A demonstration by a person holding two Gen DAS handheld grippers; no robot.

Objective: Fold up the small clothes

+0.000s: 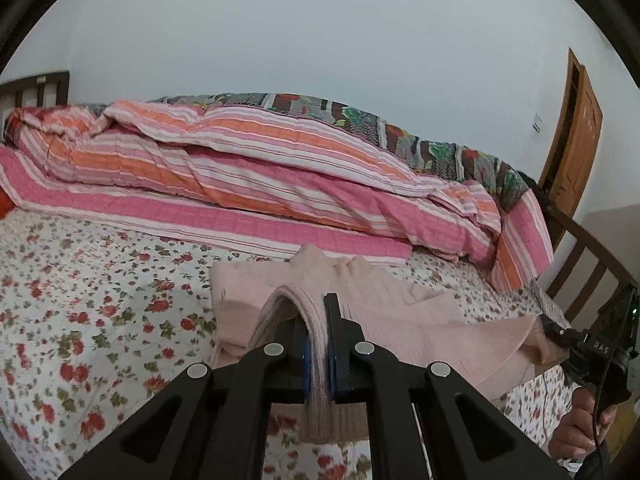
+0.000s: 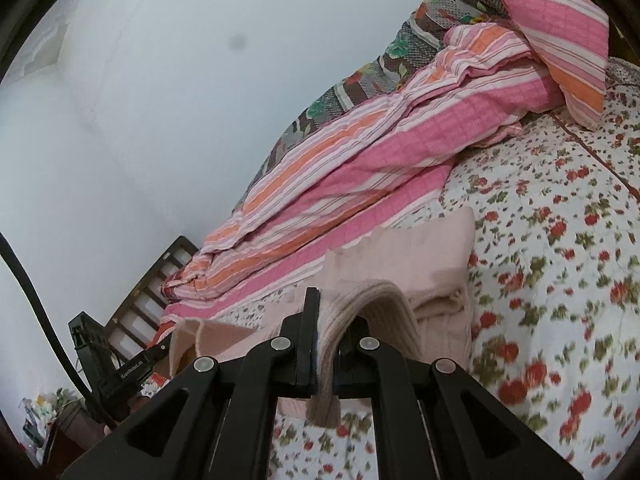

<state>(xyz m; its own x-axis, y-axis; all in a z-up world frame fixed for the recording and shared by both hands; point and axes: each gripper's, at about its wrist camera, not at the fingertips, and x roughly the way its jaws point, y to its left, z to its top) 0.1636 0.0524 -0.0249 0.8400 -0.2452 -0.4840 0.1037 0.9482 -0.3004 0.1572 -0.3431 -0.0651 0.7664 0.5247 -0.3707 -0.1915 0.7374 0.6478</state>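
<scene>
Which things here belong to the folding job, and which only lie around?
Belong to the job:
pink knit garment
left hand-held gripper, shut on its hem
right hand-held gripper, shut on its hem

Only lying around:
striped quilt
floral bedsheet
wooden door

Black left gripper [image 1: 318, 320], silver screws, blue-lined jaws, black cable [image 1: 600, 408]
</scene>
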